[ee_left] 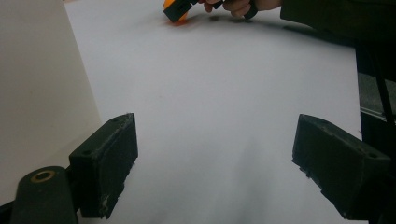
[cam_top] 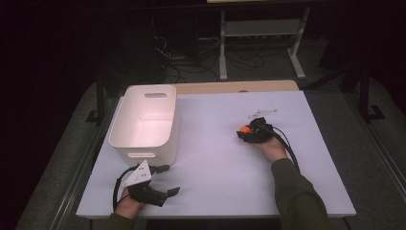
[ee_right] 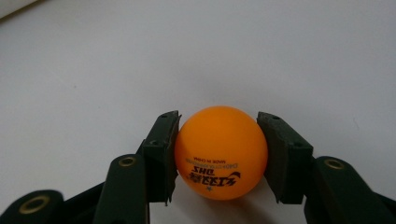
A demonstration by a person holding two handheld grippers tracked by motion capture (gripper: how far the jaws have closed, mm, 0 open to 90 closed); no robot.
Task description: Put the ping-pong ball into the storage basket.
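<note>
An orange ping-pong ball (ee_right: 220, 152) with dark print sits between both pads of my right gripper (ee_right: 219, 154), which is shut on it just above the white table. From above, that ball (cam_top: 245, 129) shows at the tip of the right gripper (cam_top: 244, 132), right of the table's middle. In the left gripper view the ball (ee_left: 172, 5) and the right hand appear far off at the top. My left gripper (cam_top: 168, 180) rests near the front left edge, open, its jaws wide apart with nothing between them (ee_left: 215, 158).
A white plastic bin (cam_top: 146, 122) with handle slots stands at the left of the table (cam_top: 215, 163); its wall (ee_left: 42, 93) is close to my left gripper. A small clear object (cam_top: 262, 113) lies behind the right gripper. Dark floor and a shelf frame lie beyond.
</note>
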